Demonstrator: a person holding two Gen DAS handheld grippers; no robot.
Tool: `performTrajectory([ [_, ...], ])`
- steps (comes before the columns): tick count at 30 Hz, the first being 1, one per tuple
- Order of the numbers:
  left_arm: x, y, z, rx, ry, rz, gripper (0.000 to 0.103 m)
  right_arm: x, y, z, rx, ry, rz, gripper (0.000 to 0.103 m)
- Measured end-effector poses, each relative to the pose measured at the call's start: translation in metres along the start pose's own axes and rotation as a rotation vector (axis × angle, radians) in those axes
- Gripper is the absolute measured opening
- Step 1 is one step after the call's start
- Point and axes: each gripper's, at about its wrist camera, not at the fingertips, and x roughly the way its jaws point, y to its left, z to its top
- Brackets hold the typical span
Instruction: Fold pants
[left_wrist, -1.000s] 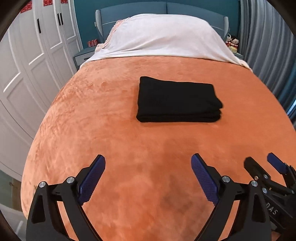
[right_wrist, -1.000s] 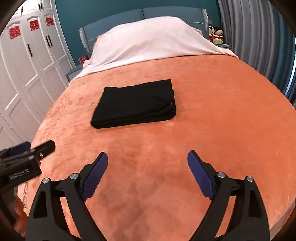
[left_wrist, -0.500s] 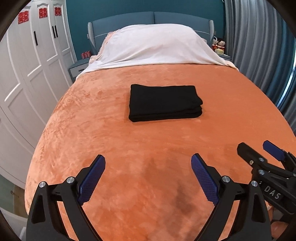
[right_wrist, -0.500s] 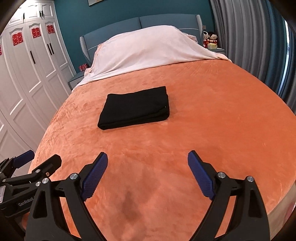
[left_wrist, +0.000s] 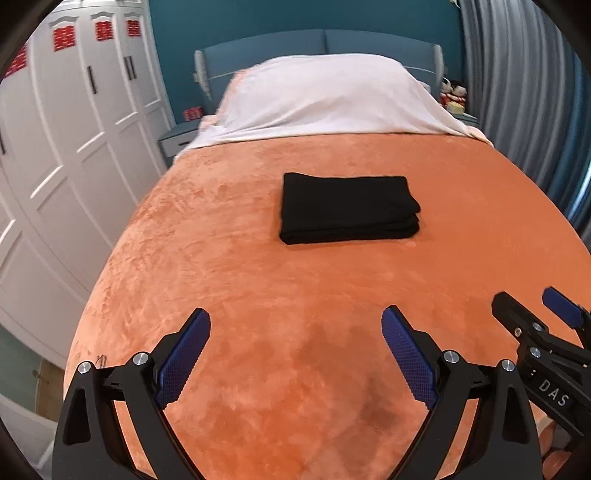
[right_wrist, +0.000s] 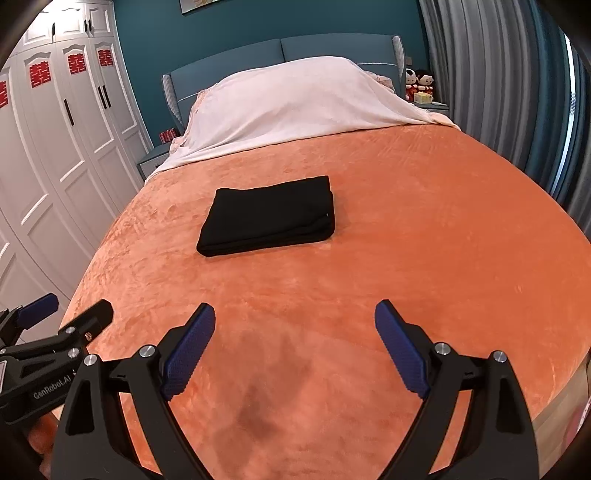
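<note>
1. Not much is hidden, tbh. The bottom layers of the black pants (left_wrist: 349, 208) are covered by the top fold, so the waistband and leg ends can't be told apart. The bed's near edge is cut off by the gripper frames in both views.
2. The left gripper (left_wrist: 295, 354) is seen with its blue pads (left_wrist: 184, 354) spread wide apart, nothing between them. Same for the right gripper (right_wrist: 294, 349): spread wide and holding nothing.
3. Only in the left wrist view is the right gripper caught from the side, at the right edge; in the right wrist view the left gripper (right_wrist: 55, 321) is caught at the left edge. Two dolls (right_wrist: 419, 85) are seen clearly only from the right wrist; they're blurred from the left.
4. The pants are laid folded in a flat rectangle mid-way up the orange blanket (left_wrist: 332, 295), well apart from both grippers, short of the white cover (left_wrist: 328, 96). The long axis is run across the bed, with stacked fold edges shown at the right end.
</note>
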Motion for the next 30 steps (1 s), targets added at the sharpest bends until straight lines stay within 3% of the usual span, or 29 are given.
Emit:
performTrajectory([
  [4, 0.000, 0.002, 0.000, 0.001, 0.010, -0.039, 0.092, -0.002, 0.000, -0.001, -0.002, 0.004, 0.007, 0.086],
  [21, -0.022, -0.006, -0.007, 0.069, -0.067, 0.009, 0.092, -0.008, 0.004, -0.008, -0.006, 0.005, 0.014, 0.086],
  [30, -0.023, -0.004, -0.006, 0.054, -0.051, 0.002, 0.092, -0.009, 0.005, -0.009, -0.005, 0.002, 0.012, 0.086],
])
